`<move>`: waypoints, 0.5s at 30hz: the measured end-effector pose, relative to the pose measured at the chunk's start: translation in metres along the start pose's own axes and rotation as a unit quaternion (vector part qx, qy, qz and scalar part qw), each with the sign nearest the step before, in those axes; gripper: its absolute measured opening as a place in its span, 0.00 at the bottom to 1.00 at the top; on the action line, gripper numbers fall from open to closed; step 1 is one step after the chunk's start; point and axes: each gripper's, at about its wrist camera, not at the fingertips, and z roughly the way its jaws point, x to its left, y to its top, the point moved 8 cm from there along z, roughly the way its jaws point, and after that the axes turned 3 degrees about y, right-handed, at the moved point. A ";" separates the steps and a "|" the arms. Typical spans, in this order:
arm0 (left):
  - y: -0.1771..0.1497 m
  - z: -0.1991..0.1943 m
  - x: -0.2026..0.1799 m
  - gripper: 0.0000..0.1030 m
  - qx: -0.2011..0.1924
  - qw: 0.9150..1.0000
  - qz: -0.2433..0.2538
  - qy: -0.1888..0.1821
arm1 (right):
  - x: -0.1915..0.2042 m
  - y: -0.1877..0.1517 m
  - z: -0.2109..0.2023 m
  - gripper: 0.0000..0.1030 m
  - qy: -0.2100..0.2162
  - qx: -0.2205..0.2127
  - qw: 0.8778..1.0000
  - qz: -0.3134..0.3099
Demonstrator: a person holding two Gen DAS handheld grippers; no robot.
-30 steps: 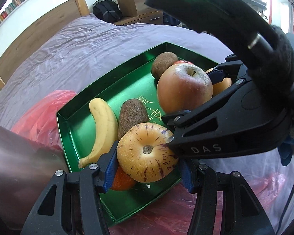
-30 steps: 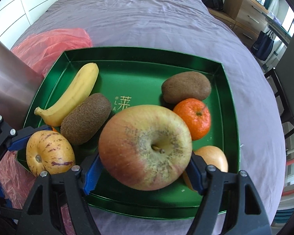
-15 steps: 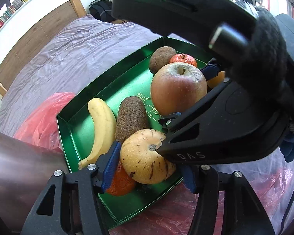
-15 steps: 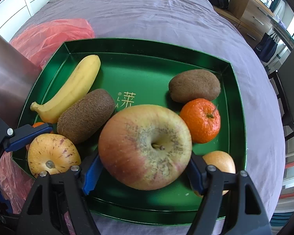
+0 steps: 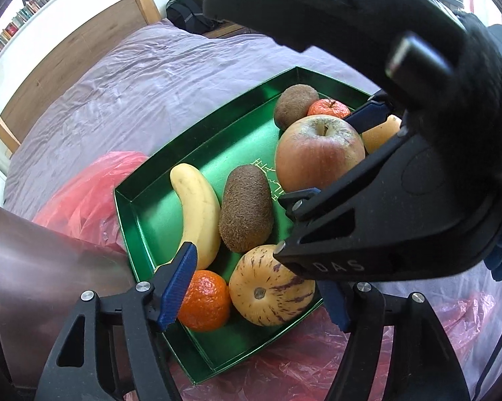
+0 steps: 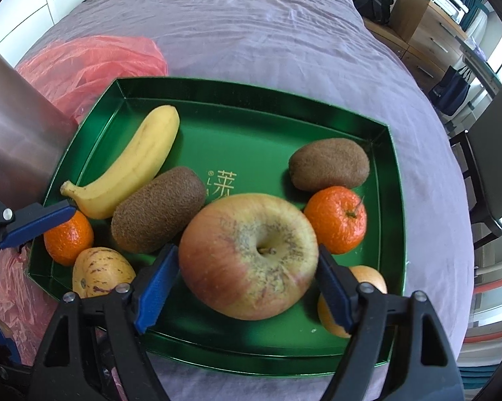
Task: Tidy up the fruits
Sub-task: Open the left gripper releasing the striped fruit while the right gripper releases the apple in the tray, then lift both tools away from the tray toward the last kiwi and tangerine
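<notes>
I judge placement nearly complete: right gripper (image 6: 247, 285) clamps the apple (image 6: 249, 255) over the tray (image 6: 251, 100); left gripper (image 5: 257, 287) spread wide, empty.

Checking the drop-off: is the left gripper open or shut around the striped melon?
Open. The left gripper has its blue pads spread wide of the striped melon, which rests in the green tray.
</notes>
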 end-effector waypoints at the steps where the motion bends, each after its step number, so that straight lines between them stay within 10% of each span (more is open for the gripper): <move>1: 0.000 -0.001 0.001 0.63 -0.002 1.000 -0.002 0.001 | 0.000 0.001 -0.002 1.00 -0.002 -0.001 1.000 0.001; 15: 0.009 -0.050 -0.004 0.69 -0.062 0.998 -0.004 -0.010 | -0.019 0.012 -0.062 1.00 -0.003 -0.056 0.996 0.062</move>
